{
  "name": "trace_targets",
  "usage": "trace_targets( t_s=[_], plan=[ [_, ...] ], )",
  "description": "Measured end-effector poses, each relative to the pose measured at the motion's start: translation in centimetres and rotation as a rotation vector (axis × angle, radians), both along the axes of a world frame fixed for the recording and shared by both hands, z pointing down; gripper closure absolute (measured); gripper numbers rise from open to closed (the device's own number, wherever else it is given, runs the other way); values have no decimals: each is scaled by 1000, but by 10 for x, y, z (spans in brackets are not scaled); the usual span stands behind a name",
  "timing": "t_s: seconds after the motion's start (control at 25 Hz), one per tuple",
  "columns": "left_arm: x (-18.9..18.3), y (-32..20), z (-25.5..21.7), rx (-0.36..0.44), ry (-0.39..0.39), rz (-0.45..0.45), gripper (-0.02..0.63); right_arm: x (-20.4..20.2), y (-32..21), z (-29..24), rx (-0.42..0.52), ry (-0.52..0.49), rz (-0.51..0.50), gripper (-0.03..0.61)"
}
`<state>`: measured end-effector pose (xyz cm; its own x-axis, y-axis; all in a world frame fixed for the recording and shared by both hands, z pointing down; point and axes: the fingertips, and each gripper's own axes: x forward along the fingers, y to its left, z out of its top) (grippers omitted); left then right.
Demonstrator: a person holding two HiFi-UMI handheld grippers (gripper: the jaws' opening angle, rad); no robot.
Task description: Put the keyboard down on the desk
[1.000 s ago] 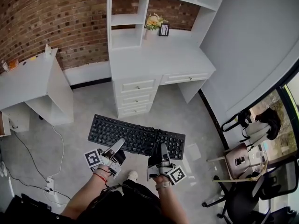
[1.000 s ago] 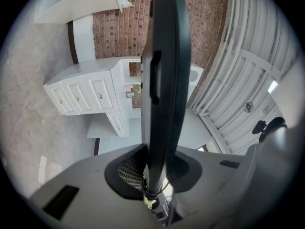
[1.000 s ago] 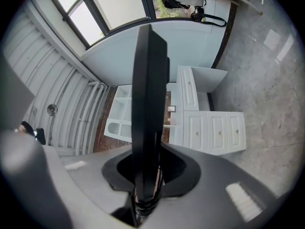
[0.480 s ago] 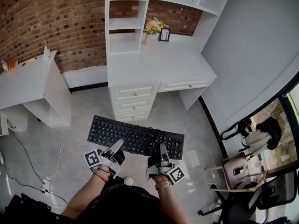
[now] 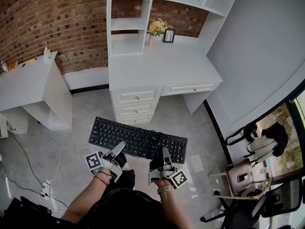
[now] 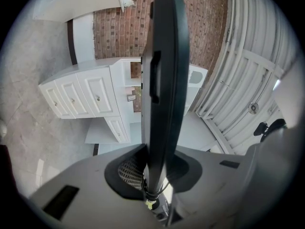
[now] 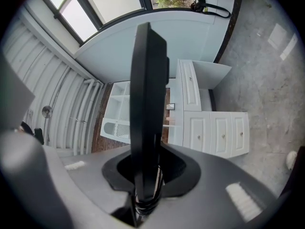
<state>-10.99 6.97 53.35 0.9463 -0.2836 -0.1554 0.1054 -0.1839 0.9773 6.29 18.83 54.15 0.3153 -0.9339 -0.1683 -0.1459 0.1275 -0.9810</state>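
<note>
A black keyboard (image 5: pixel 138 139) hangs level in the air above the grey floor, short of the white desk (image 5: pixel 162 66). My left gripper (image 5: pixel 119 149) is shut on its near edge at the left. My right gripper (image 5: pixel 165 154) is shut on the near edge further right. In the left gripper view the keyboard (image 6: pixel 162 80) stands edge-on between the jaws, with its bundled cable down by the grip. In the right gripper view the keyboard (image 7: pixel 148 94) runs up the middle the same way. The desk top is bare at the front.
A flower vase (image 5: pixel 156 28) and a small picture frame (image 5: pixel 167 35) stand at the back of the desk, under its shelves. Drawers (image 5: pixel 137 104) fill the desk's left front. A second white desk (image 5: pixel 28 82) stands at the left. Chairs (image 5: pixel 243 175) are at the right.
The view has shifted a little toward the desk. The keyboard and both grippers keep their hold and sit slightly higher in the picture.
</note>
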Motion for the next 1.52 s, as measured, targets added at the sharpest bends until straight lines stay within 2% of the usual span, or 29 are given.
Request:
trace_targets(
  t_s=[0.36,0.92,1.52],
  plan=[
    [31,-31,13,-19,-6,-2,555,31,-32,12,-20,-7,-9,503],
    [100,-121,22,-48,-33,0,557,102,-125,16,-51,-11,-36,503],
    [154,-208,45,-94,-46,-2,557,155,-210,38,-91,-43,-25,505]
  ],
)
